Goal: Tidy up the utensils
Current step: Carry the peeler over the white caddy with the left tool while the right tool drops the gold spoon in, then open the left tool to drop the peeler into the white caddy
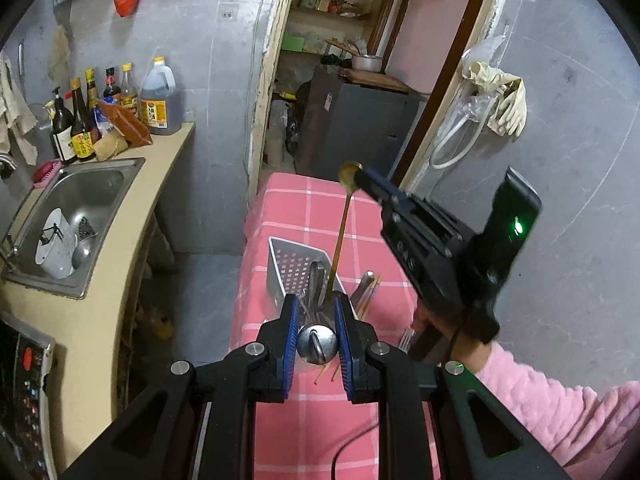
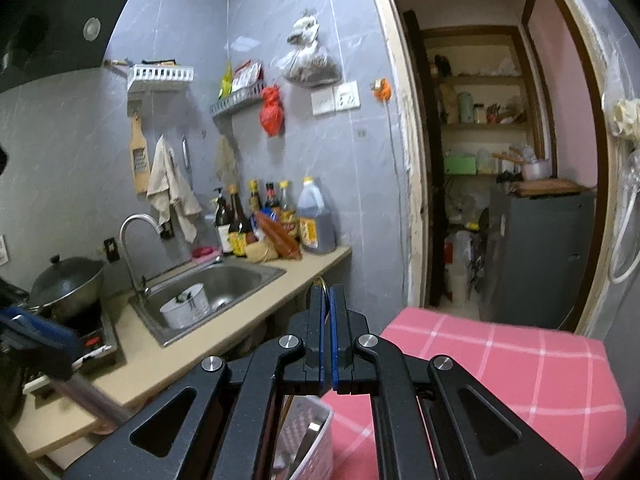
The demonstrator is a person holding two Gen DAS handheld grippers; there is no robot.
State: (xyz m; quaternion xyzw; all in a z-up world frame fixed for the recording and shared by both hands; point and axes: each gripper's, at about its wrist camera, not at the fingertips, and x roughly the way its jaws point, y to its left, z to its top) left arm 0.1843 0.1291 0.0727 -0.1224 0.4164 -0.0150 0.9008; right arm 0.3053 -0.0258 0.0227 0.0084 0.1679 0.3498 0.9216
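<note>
Right gripper (image 1: 362, 178) pinches a brass spoon (image 1: 341, 232) by its bowl, handle hanging straight down into the basket (image 1: 294, 258); left gripper (image 1: 317, 344) clamps a steel ladle (image 1: 316, 342).

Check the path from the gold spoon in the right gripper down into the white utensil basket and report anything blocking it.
Nothing visible blocks it. The gold spoon hangs from the right gripper with its handle tip already at the white utensil basket opening. The left gripper stands at the basket's near end, beside a steel ladle.
</note>
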